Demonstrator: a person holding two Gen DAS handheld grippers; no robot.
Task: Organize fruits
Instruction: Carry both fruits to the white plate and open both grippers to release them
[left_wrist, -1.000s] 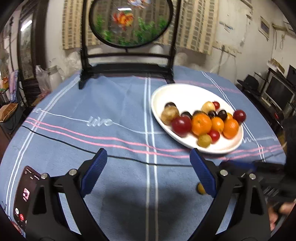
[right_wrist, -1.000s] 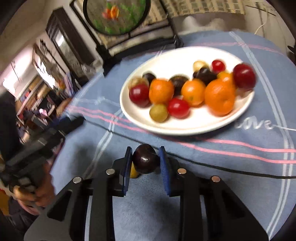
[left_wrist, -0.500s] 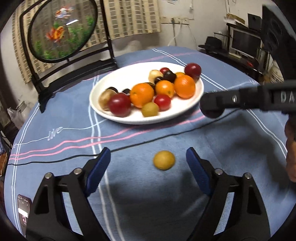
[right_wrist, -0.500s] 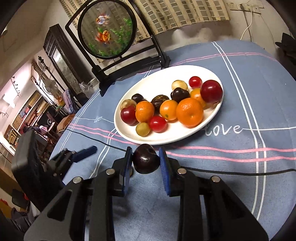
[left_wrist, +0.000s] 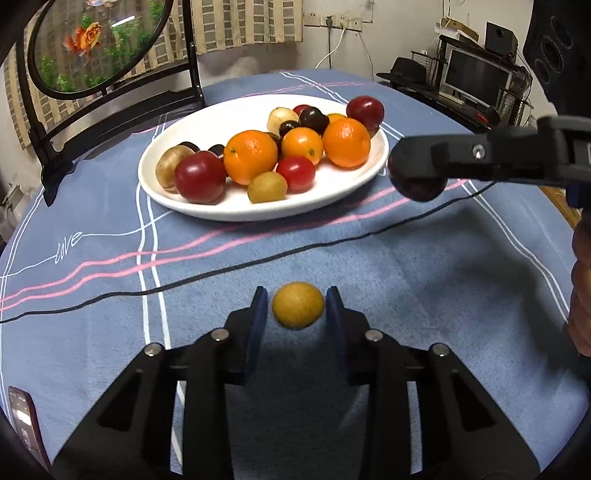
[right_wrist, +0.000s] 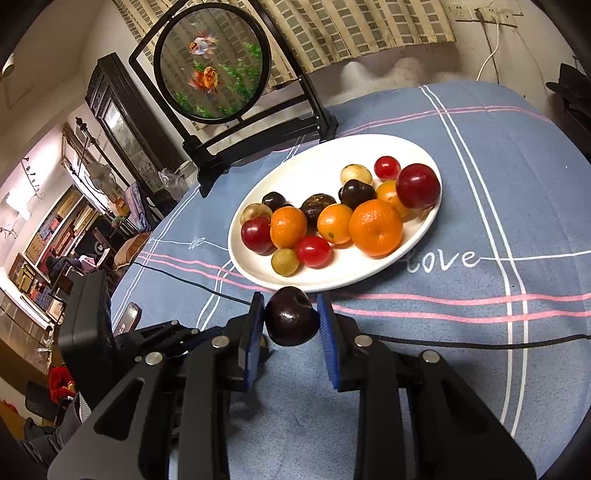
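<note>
A small yellow fruit (left_wrist: 298, 309) lies on the blue tablecloth, close in front of me. My left gripper (left_wrist: 297, 314) is closing, and its blue pads (left_wrist: 258, 317) touch the fruit on both sides. My right gripper (right_wrist: 291, 314) is shut on a dark plum (right_wrist: 291, 316) and holds it just above the cloth at the near rim of the white oval plate (right_wrist: 332, 162). The left wrist view shows that plum (left_wrist: 417, 186) hanging right of the plate (left_wrist: 258, 212). On the plate are several oranges, red plums, cherry tomatoes and small brown fruits.
A round goldfish screen on a black stand (left_wrist: 92, 44) rises behind the plate. A black cable (left_wrist: 221, 271) crosses the cloth between plate and yellow fruit. A phone (left_wrist: 22, 424) lies at the near left edge. A person's hand (left_wrist: 581, 295) is at the right.
My left gripper swung right and down to the yellow fruit, then its jaws went from wide open to closed around it. The right gripper kept the plum and pulled back slightly from the plate.
</note>
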